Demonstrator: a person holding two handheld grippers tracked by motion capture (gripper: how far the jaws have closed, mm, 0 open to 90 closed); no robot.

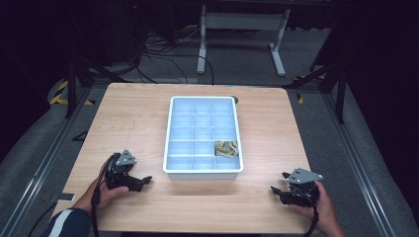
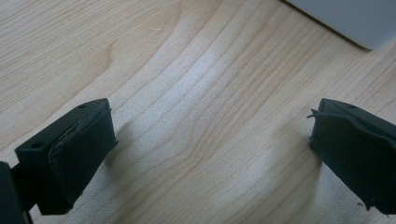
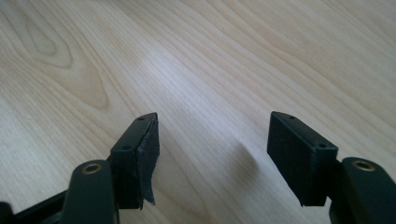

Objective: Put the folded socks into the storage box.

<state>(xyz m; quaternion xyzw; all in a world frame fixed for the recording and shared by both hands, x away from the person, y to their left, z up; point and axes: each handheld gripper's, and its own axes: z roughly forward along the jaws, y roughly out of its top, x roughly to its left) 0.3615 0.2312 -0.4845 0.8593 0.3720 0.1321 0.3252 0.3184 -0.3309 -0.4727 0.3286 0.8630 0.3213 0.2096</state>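
Resting low over the wooden table (image 1: 148, 118), nearest your side, are your two tools. Item one: left gripper (image 1: 142, 181), jaws spread wide, nothing between them, bare wood beneath; the near corner of the tray shows just ahead in the left gripper view. Item two: right gripper (image 1: 276, 190), jaws likewise parted and empty, well apart from the tray to its side. Item three, between and beyond them: one white compartment tray (image 1: 168, 148), a grid three cells across, all vacant save one. Item four: one bundle of tan rubber bands (image 1: 226, 147), lying in the right-hand column, second row from the near edge; the number of bands cannot be told. Beyond the table: one white frame of another desk and loose cables on the floor. Judged step: start position, nothing grasped yet. Your next move likely calls for lifting the right gripper over the tray wall and descending into that cell, jaws straddling the bundle.
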